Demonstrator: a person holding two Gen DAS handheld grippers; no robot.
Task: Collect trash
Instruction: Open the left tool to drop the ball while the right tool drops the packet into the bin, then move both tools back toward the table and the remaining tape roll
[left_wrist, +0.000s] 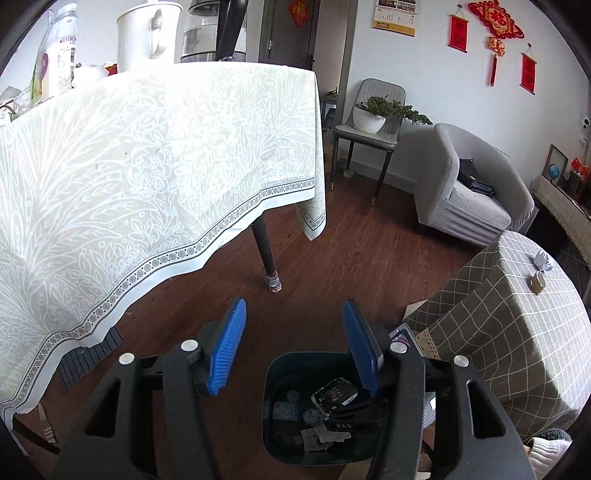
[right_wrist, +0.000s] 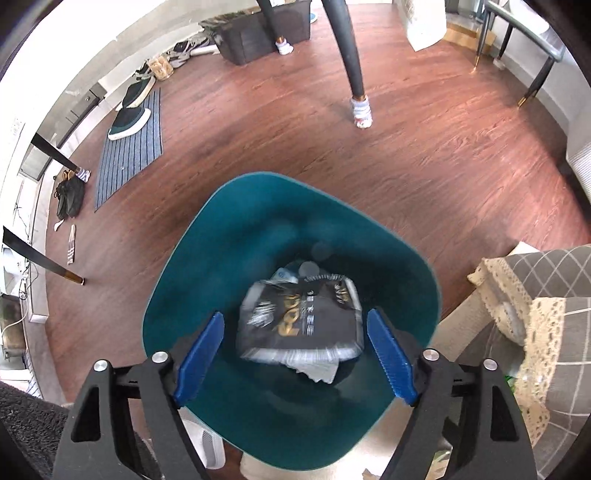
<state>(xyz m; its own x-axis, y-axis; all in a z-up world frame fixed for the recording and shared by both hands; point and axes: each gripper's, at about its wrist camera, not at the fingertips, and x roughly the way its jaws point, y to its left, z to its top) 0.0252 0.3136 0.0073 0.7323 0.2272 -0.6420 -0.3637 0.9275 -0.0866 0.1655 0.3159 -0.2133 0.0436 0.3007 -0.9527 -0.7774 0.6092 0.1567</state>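
Note:
A dark teal trash bin (right_wrist: 229, 236) stands on the wood floor, and I look straight down into it in the right wrist view. My right gripper (right_wrist: 295, 315) hangs open over its mouth. A black snack packet (right_wrist: 299, 325), blurred, is in the bin below the blue pads without touching either of them. In the left wrist view the same bin (left_wrist: 273, 373) sits low in the picture, holding the black packet (left_wrist: 334, 397) and paper scraps. My left gripper (left_wrist: 294, 308) is open above the floor beside it, with nothing between its fingers. A crumpled paper ball (left_wrist: 543, 260) lies on the checked table.
A large table with a pale patterned cloth (left_wrist: 147, 147) fills the left, its dark leg (left_wrist: 264, 251) near the bin. The low checked-cloth table (left_wrist: 517, 332) stands right of the bin. A grey armchair (left_wrist: 472, 192) and a chair with a plant (left_wrist: 369, 118) are behind. A striped mat (right_wrist: 129, 147) with shoes lies at the left.

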